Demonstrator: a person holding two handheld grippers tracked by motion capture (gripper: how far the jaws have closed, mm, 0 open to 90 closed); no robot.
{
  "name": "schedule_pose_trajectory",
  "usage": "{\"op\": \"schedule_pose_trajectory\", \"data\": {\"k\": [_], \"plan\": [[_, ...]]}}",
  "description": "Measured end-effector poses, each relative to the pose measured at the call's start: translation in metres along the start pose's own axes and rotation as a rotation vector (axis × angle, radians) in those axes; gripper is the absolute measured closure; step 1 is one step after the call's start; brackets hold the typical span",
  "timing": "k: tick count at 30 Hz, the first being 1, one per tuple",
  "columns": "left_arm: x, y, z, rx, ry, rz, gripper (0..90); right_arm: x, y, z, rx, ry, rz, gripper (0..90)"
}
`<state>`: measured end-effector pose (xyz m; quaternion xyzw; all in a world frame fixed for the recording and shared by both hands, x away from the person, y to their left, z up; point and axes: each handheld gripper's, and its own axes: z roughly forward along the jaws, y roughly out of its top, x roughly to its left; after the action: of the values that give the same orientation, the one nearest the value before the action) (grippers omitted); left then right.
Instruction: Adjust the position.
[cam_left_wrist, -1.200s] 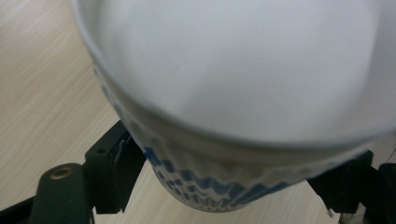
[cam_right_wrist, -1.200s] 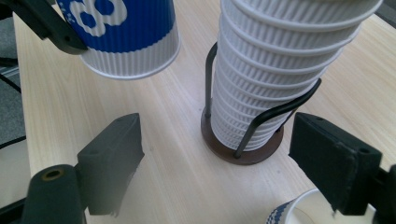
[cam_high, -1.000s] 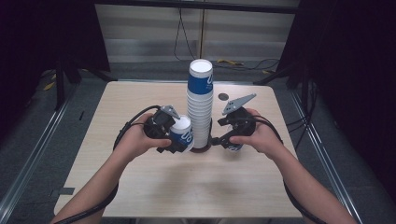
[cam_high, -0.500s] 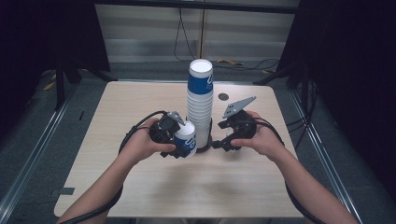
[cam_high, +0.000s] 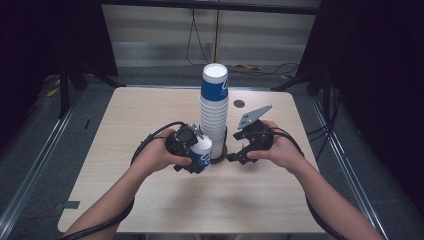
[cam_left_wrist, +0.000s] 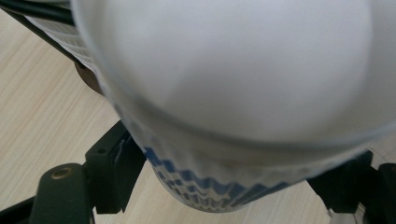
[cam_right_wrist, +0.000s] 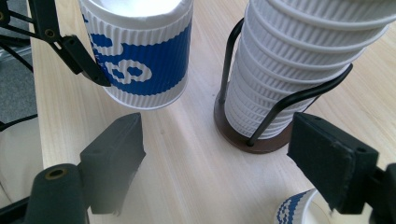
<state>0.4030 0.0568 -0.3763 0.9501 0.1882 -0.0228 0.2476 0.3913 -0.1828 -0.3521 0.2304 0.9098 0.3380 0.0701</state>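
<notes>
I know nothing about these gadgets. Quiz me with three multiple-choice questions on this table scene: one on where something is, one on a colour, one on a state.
1. Where does the tall stack of paper cups stand?
A. In a wire holder with a round brown base
B. On the floor
C. On the person's arm

2. What colour is the band on the single cup?
A. Red
B. Blue
C. Green

3. What is the state of the right gripper?
A. Shut on the stack
C. Shut on a spoon
B. Open, jaws holding nothing

Answers: 1 A, black wires rise from the base around the stack. 2 B, the right gripper view shows a blue band on white ribbing. 3 B, bare table lies between its jaws, while the left gripper holds the single cup.
</notes>
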Motion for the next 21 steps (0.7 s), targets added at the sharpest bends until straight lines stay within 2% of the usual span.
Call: {"op": "schedule_pose_trajectory", "data": {"k": [7,15,21], "plan": [[0.001,0.002,0.004,0.034,-0.005,-0.004,21.2,0.001,0.000,0.000,0.006,0.004,-0.003,17.5],[0.001,0.007,0.006,0.107,-0.001,0.023,21.2,0.005,0.000,0.003,0.000,0.015,-0.014,17.5],[-0.001,0.010,0.008,0.109,-0.003,0.035,21.2,0.009,0.002,0.005,0.002,0.033,-0.028,17.5]]}}
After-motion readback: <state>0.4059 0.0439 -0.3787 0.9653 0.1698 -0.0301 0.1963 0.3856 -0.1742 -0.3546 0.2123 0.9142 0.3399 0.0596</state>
